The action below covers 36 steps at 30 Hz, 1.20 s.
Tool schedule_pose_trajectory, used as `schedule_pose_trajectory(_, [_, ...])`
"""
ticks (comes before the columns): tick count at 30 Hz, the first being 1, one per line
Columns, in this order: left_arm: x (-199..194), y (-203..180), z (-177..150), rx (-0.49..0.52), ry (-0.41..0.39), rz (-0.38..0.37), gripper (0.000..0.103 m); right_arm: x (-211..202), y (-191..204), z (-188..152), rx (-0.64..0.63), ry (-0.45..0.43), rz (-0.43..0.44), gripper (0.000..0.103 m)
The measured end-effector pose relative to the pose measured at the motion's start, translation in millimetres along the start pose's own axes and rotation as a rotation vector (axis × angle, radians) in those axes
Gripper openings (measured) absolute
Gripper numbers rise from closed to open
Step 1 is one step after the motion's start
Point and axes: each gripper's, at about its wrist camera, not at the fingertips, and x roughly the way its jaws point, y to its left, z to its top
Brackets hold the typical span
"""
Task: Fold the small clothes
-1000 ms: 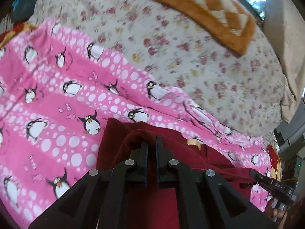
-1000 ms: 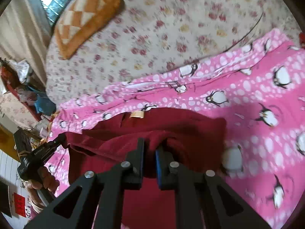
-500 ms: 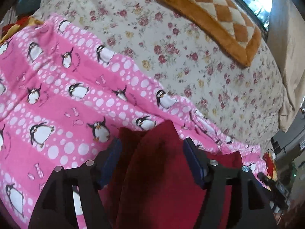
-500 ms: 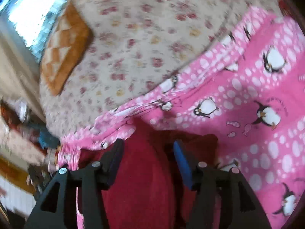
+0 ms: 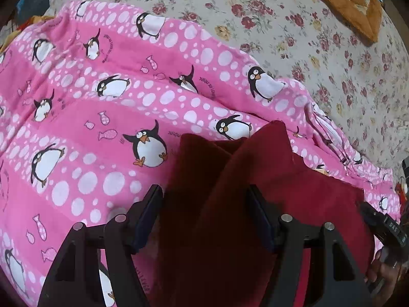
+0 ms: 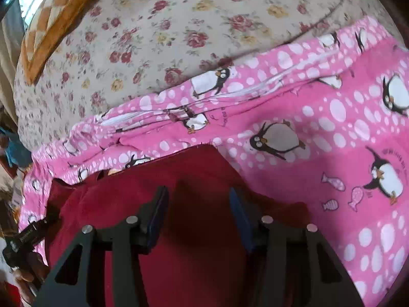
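Because the dark red garment (image 5: 255,192) is soft and limp (light, non-slip), grip it at its corners. Left gripper (image 5: 204,212) jaws stand spread; right gripper (image 6: 198,208) jaws, which have just been closing, pinch nothing, cloth between them.

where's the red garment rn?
Red garment lies on the pink penguin blanket, low centre in both wrist views, directly under the open left gripper and right gripper.
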Motion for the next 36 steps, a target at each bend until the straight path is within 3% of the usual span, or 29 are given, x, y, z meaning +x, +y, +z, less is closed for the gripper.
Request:
schedule_pose_trajectory(5, [-29, -3, -6, 0.024, -0.025, -0.008, 0.047, -42, 8, -14, -0.033, 0.029, 0.032, 0.055])
schedule_pose_trajectory(10, [-66, -5, -24, 0.090, -0.058, -0.009, 0.047, -90, 25, -55, -0.173, 0.045, 0.004, 0.056])
schedule_pose_trajectory(13, [-81, 1, -42, 0.094, -0.029, 0.014, 0.047, -100, 25, -86, -0.248, 0.087, -0.053, 0.055])
schedule_pose_trajectory(15, [-85, 7, -50, 0.082, 0.003, 0.035, 0.047, -91, 20, -104, -0.293, 0.110, -0.119, 0.050])
schedule_pose_trajectory(19, [-94, 26, -72, 0.026, 0.050, 0.047, 0.047, -99, 20, -105, -0.293, 0.103, -0.137, 0.049])
schedule_pose_trajectory(22, [-94, 29, -85, 0.044, 0.033, 0.076, 0.047, -119, 32, -97, -0.249, 0.077, -0.068, 0.051])
schedule_pose_trajectory(25, [-83, 30, -86, 0.028, 0.054, 0.048, 0.047, -119, 48, -96, -0.247, 0.091, -0.008, 0.053])
schedule_pose_trajectory(36, [-64, 29, -82, 0.042, 0.060, 0.034, 0.047, -38, 136, -88, -0.294, 0.142, 0.139, 0.053])
